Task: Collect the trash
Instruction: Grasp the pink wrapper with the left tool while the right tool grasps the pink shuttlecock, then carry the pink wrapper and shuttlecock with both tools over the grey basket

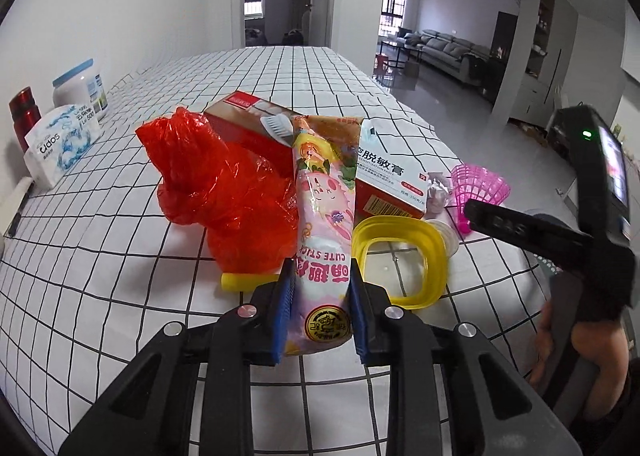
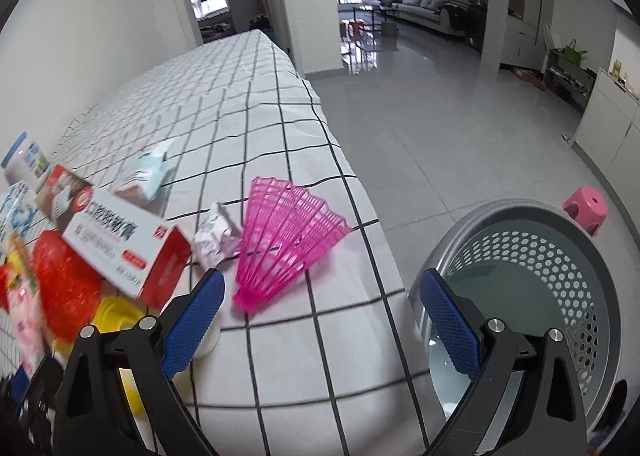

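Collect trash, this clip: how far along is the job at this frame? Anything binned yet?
Done: nothing visible; the grey perforated bin beside the table looks empty. In hand: the left gripper is shut on a pink snack wrapper; the right gripper is open and empty. Left on the checked tablecloth: red plastic bag, toothpaste box, yellow lid, crumpled paper, pink plastic shuttlecock.
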